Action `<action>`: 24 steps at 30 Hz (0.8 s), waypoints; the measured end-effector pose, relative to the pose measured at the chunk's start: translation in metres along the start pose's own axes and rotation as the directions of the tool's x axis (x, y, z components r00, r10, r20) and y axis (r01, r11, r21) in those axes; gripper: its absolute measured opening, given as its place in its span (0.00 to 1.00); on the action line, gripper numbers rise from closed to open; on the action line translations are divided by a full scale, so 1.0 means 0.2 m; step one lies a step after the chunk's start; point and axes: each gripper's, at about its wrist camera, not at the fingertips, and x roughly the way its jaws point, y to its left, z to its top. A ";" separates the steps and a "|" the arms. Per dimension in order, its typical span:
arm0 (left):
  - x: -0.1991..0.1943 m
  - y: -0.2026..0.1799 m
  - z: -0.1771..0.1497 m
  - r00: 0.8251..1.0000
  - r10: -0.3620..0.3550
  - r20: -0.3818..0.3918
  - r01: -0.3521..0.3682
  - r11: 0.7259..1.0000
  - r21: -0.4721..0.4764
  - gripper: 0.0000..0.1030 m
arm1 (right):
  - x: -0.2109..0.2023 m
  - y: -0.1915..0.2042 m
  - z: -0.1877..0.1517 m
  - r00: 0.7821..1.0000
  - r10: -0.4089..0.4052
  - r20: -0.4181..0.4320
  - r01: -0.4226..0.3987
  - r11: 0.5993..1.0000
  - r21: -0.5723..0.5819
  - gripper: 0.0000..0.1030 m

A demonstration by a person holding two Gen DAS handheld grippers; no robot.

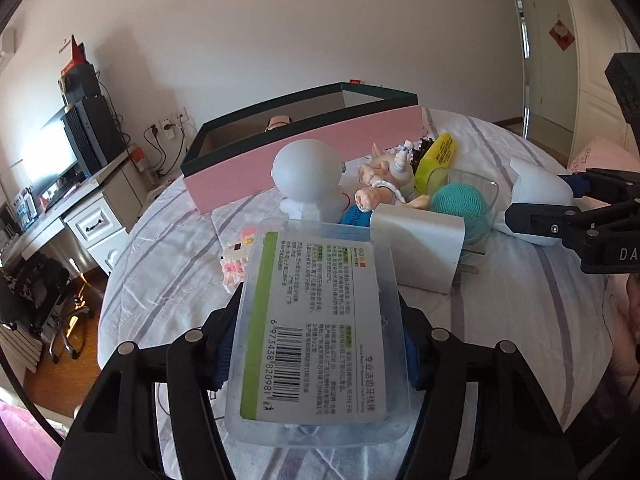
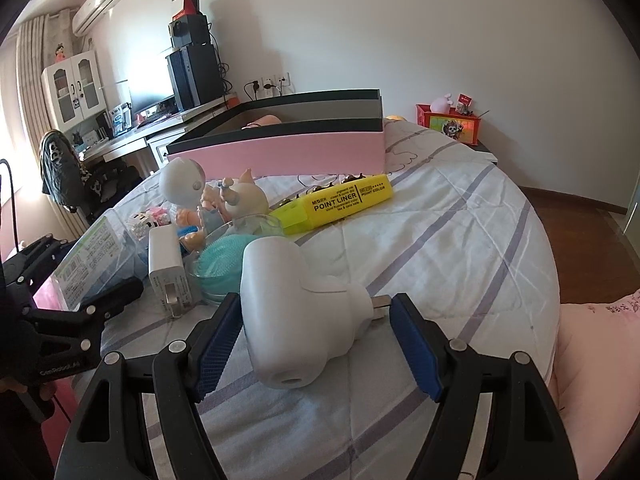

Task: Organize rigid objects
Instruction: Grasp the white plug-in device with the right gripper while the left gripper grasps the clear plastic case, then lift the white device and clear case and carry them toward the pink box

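A clear plastic box (image 1: pixel 320 320) with a green-edged barcode label sits between the fingers of my left gripper (image 1: pixel 320 300), and both pads press its sides. It hangs just above the striped bed sheet (image 1: pixel 520 320). My right gripper (image 2: pixel 316 300) straddles a white plug-in device (image 2: pixel 292 312) lying on the sheet. Its left pad is close to the body, and sheet shows between the body and the right pad. Ahead lie a white charger (image 1: pixel 420 252), a teal brush in a clear cup (image 1: pixel 460 204), a pig doll (image 1: pixel 384 184), a round-headed white figure (image 1: pixel 308 176) and a yellow highlighter (image 2: pixel 340 200).
An open pink box with a dark green rim (image 2: pixel 312 152) stands on the bed behind the pile, with something pink inside. A pink-and-white block toy (image 1: pixel 236 256) lies left of the clear box. A desk with a monitor (image 1: pixel 52 160) stands off the bed's left side. A pink pillow (image 2: pixel 600 340) lies at the right.
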 end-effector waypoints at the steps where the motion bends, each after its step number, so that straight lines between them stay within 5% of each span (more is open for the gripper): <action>1: -0.01 0.00 0.00 1.000 -0.002 0.007 0.002 1.000 -0.013 0.62 | 0.00 0.00 0.00 1.000 0.000 0.001 0.000 1.000 0.001 0.74; 10: -0.15 0.08 0.07 0.994 0.062 0.094 -0.050 0.990 -0.128 0.62 | -0.07 0.04 0.05 0.999 -0.013 0.047 0.014 1.000 -0.025 0.74; 15: -0.32 0.10 0.16 0.957 0.207 0.202 -0.163 0.963 -0.214 0.62 | -0.17 0.10 0.13 0.991 -0.019 0.136 0.026 0.998 -0.052 0.74; 16: -0.35 0.09 0.17 0.948 0.227 0.222 -0.178 0.959 -0.221 0.62 | -0.20 0.12 0.15 0.987 -0.018 0.161 0.028 0.998 -0.058 0.72; 17: -0.38 0.08 0.18 0.940 0.241 0.241 -0.188 0.957 -0.223 0.62 | -0.22 0.14 0.17 0.984 -0.021 0.180 0.033 0.997 -0.067 0.51; 18: -0.40 0.07 0.19 0.934 0.247 0.257 -0.192 0.956 -0.221 0.62 | -0.25 0.16 0.18 0.979 -0.015 0.201 0.031 0.996 -0.078 0.43; 20: -0.41 0.04 0.20 0.930 0.258 0.262 -0.205 0.955 -0.213 0.62 | -0.29 0.20 0.21 0.973 -0.017 0.232 0.041 0.995 -0.096 0.40; 24: -0.28 0.08 0.14 0.961 0.222 0.163 -0.178 0.952 -0.249 0.62 | -0.15 0.21 0.21 0.993 -0.010 0.117 0.023 0.994 -0.107 0.40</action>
